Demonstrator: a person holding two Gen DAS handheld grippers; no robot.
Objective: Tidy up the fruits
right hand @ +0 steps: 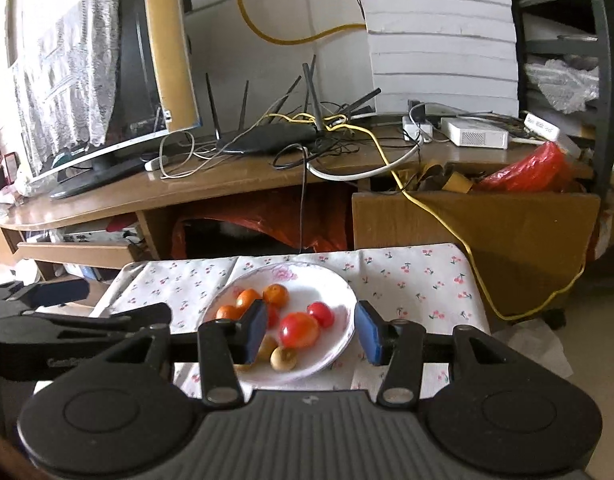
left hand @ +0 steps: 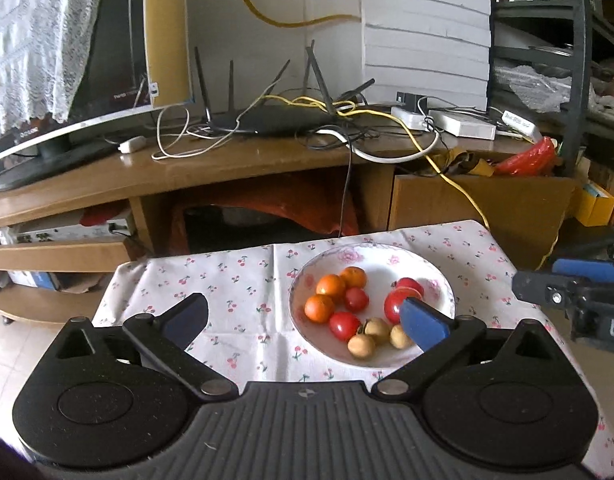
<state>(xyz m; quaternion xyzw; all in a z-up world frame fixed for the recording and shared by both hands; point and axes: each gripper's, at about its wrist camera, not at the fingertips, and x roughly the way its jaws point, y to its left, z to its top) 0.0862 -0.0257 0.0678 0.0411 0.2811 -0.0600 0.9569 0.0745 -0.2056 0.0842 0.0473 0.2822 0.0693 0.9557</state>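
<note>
A white plate with pink flowers [left hand: 347, 250] sits on a cherry-print cloth [left hand: 227, 280] and holds three small oranges [left hand: 330, 286], several red tomatoes [left hand: 344, 325] and three beige longans [left hand: 361, 346]. My left gripper [left hand: 303, 312] hovers near the plate's front-left, jaws wide open and empty, its right pad in front of a large tomato [left hand: 393, 304]. In the right wrist view, my right gripper [right hand: 311, 314] is held over the plate [right hand: 291, 270], open, with the large tomato [right hand: 299, 330] seen between its pads but not touched. An orange [right hand: 275, 295] lies behind.
A wooden TV stand [left hand: 235, 168] runs behind the table with a monitor [left hand: 87, 80], a black router [left hand: 275, 120] and tangled cables. A yellow cable [right hand: 447, 220] hangs down past the table's right side. A red bag [right hand: 527, 168] and a dark shelf rack [right hand: 603, 80] stand at right.
</note>
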